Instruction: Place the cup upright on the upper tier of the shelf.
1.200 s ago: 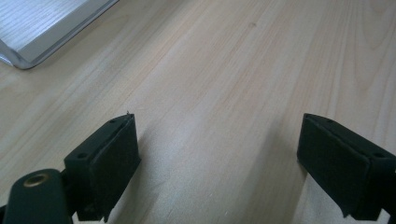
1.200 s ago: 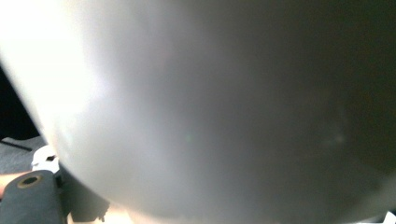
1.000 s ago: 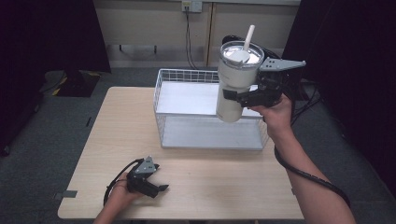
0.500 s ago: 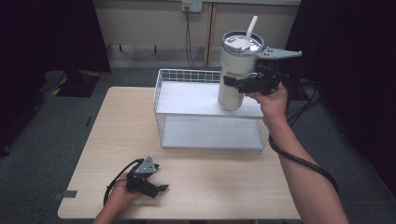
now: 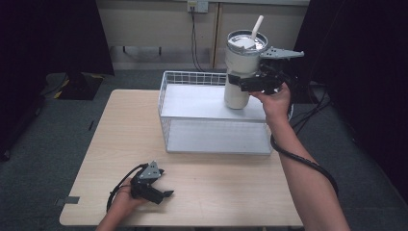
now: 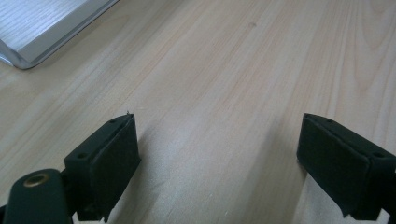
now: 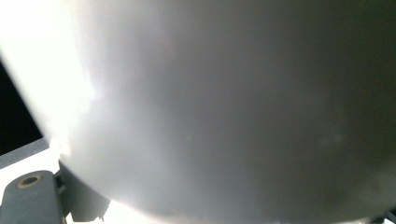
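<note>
2 tongs are at work here, and only the right tongs [image 5: 240, 83] carry anything: they are clamped around the middle of a white tumbler [image 5: 240, 72] with a lid and a straw [image 5: 257, 26]. In the right gripper view the tumbler's pale wall [image 7: 224, 107] sits hard against the camera. Over the last second the tumbler has travelled away from the person and come upright, so it now hangs over the far right corner of the wire basket [image 5: 192, 77], just below the tongs. That suggests the carry is nearly done and a lowering onto the basket's white shelf (or beyond it) comes next. The left tongs [image 5: 166, 193] have not moved; they rest wide apart and empty on the desk [image 5: 120, 125], well apart from the basket.
</note>
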`<state>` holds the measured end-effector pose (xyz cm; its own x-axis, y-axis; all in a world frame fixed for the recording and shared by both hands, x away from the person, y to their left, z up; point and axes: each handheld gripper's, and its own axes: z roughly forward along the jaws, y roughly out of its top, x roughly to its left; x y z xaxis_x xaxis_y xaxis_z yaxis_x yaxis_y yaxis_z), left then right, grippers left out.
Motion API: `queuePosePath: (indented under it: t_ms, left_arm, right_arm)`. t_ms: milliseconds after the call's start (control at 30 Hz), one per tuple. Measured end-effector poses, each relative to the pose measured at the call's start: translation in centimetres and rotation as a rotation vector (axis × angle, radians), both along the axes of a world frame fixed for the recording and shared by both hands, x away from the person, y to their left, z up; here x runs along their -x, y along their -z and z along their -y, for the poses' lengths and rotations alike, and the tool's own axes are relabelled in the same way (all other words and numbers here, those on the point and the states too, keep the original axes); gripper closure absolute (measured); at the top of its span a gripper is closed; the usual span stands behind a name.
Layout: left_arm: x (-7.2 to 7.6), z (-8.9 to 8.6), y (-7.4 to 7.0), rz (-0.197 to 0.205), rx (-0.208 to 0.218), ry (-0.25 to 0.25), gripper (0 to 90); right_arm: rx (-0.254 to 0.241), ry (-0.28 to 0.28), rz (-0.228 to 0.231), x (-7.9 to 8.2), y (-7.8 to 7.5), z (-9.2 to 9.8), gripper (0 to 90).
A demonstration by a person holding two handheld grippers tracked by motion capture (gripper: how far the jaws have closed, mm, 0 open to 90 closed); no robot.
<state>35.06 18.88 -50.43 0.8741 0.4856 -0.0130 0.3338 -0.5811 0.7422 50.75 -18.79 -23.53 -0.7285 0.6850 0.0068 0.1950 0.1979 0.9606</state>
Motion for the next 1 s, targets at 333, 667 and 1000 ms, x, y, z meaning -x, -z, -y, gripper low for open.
queuePosePath:
  t_ms: [333, 667, 1000]
  left_arm:
    - [0.0, 0.0, 0.0, 0.0, 0.0, 0.0, 12.2]
    - [0.0, 0.0, 0.0, 0.001, 0.0, 0.0, 12.2]
    - [0.0, 0.0, 0.0, 0.0, 0.0, 0.0, 12.2]
  right_arm:
    - [-0.006, 0.025, -0.008, -0.7, 0.9, -0.1, 9.9]
    - [0.021, 0.037, 0.001, -1.0, 1.2, -0.1, 9.9]
    - [0.02, 0.037, 0.003, -1.2, 1.5, -0.4, 9.9]
